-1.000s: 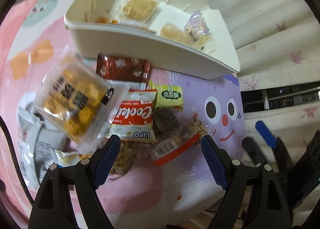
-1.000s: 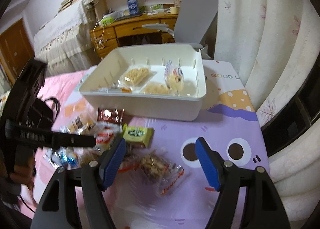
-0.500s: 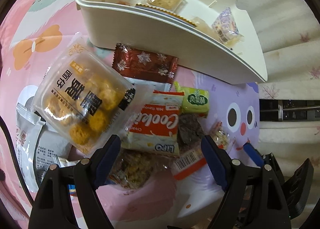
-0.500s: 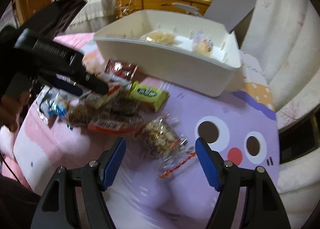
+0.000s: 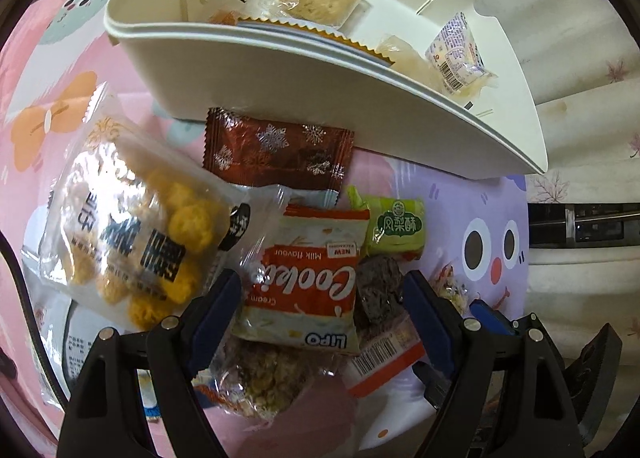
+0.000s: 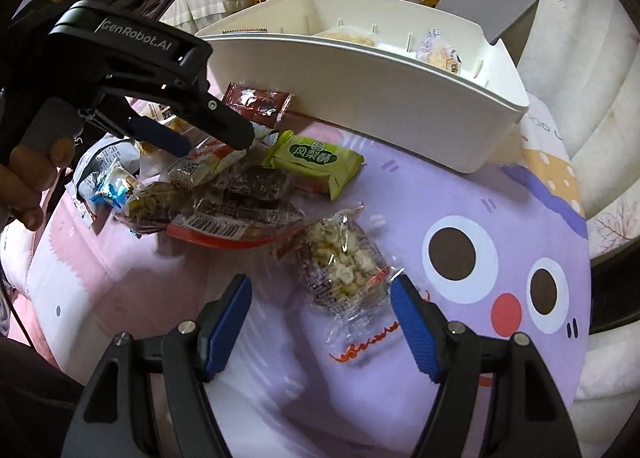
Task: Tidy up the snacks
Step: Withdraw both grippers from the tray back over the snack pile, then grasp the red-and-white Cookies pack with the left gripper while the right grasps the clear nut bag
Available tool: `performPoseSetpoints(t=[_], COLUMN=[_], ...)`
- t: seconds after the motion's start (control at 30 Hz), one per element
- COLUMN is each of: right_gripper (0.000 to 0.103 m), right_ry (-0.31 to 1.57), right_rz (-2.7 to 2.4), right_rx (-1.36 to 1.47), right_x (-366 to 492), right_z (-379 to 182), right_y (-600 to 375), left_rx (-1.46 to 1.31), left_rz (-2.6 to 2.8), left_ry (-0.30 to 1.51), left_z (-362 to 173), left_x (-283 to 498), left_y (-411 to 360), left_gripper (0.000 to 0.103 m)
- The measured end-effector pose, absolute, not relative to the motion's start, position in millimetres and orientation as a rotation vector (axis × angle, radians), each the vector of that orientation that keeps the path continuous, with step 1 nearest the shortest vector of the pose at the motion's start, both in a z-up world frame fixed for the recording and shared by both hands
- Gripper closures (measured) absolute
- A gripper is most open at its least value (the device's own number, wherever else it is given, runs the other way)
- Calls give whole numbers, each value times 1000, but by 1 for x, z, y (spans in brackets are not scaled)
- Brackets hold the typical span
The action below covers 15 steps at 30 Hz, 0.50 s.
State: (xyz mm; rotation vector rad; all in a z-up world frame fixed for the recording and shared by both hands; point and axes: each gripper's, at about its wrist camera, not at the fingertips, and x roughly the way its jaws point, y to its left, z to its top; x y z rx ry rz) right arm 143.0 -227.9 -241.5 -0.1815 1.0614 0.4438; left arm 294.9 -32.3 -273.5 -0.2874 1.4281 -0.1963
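The left gripper [image 5: 320,310] hangs with jaws wide and empty astride the red-and-white Lipo cookie packet [image 5: 306,290], which lies in the snack pile just before the white plastic divided bin [image 5: 320,97] on the cartoon-print tabletop [image 6: 460,209]. Closing here, it might also pinch the dark brownie wrapper [image 5: 378,288] beside it. The right gripper [image 6: 320,312], likewise wide and empty, flanks the clear popcorn bag [image 6: 340,262]; that crinkly film may slip. Lower packets are buried, their labels unreadable.

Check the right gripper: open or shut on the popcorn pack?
Open. The right gripper has blue pads spread either side of the clear popcorn pack, which lies on the mat.
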Motion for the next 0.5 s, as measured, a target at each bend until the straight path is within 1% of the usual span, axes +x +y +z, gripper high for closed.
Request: performPoseSetpoints(t=[0.23, 0.5], right_gripper=[31, 31], right_ry=[1072, 1071], right_rz=[430, 407], right_rx=[-190, -210], right_x=[151, 156], right_z=[-250, -257], right_y=[-231, -232], left_rx=[-206, -181], left_rz=[-164, -159], left_ry=[1428, 1455], left_z=[-280, -287], left_x=[303, 303], left_y=[-36, -34], left_gripper=[21, 21])
